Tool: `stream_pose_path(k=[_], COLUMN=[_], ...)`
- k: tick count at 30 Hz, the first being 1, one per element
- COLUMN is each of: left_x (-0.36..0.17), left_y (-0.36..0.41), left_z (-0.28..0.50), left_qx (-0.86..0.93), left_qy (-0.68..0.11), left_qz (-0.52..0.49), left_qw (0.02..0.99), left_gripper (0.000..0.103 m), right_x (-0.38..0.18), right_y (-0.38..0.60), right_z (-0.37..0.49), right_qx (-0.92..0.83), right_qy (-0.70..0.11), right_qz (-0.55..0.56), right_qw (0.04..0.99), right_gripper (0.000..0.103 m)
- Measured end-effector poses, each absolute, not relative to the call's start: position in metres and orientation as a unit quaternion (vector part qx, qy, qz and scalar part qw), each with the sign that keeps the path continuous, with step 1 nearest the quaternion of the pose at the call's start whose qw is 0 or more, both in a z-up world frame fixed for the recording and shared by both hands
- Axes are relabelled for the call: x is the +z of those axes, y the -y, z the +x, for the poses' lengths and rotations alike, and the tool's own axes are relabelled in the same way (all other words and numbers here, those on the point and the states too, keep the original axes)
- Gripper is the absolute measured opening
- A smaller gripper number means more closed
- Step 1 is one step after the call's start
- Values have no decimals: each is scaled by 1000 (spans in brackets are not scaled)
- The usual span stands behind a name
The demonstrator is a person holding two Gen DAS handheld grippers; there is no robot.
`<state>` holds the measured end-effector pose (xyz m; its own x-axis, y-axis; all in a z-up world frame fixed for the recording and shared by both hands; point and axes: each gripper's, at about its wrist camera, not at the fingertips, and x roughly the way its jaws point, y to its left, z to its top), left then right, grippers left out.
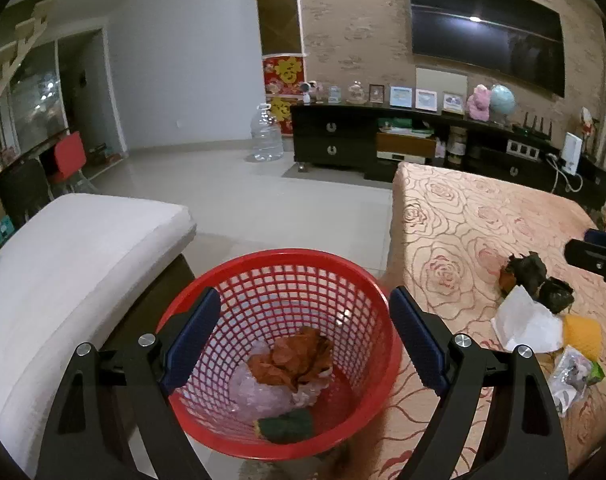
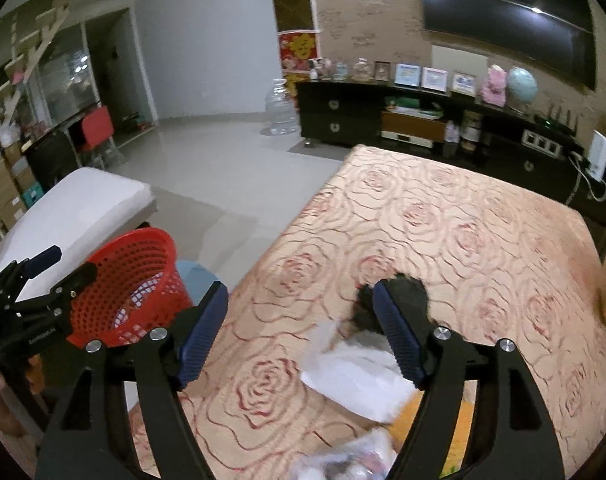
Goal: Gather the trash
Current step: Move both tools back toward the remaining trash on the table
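While the red basket [image 1: 279,356] already holds some scraps, white paper [image 1: 527,324] and dark wrappers [image 1: 527,270] wait beside it. Left gripper [image 1: 307,340] and right gripper [image 2: 303,336] both gape wide, holding nothing.

Left tongs [image 1: 305,340]: matt black plastic arms, ribbed blue pads, bright metal screw heads. Under them, red basket [image 1: 279,276], glossy plastic lattice; inside, crinkled brown wrapper [image 1: 295,364], clear filmy plastic [image 1: 251,390], coarse green scouring pad [image 1: 285,426]. Right tongs [image 2: 301,334], same finish, over table [image 2: 443,220] in rose-patterned woven cloth, slight sheen. Between their pads, smooth white paper [image 2: 355,376]; just beyond, crumpled black wrapper [image 2: 407,292]. Floor [image 1: 231,184]: glossy tile.
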<state>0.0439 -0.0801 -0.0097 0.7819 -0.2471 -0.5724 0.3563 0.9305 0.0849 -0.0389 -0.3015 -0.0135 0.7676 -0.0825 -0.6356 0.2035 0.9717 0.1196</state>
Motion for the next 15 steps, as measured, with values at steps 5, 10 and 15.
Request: stream_pose_path(k=[5, 10, 15], left_x=[-12, -14, -20], left_y=[93, 109, 128], left_z=[39, 33, 26], left_qx=[-173, -189, -207], left_qy=[-289, -288, -290], left_qz=[102, 113, 128], left_qw=[936, 932, 926], left_gripper=[83, 83, 83], right_x=[-15, -19, -28], right_y=[322, 346, 371], right_z=[-64, -94, -113], right_qx=[-100, -140, -171], right_qy=[-330, -328, -333], right_qz=[117, 132, 155], right_qw=[932, 925, 914], right_gripper=[75, 75, 76])
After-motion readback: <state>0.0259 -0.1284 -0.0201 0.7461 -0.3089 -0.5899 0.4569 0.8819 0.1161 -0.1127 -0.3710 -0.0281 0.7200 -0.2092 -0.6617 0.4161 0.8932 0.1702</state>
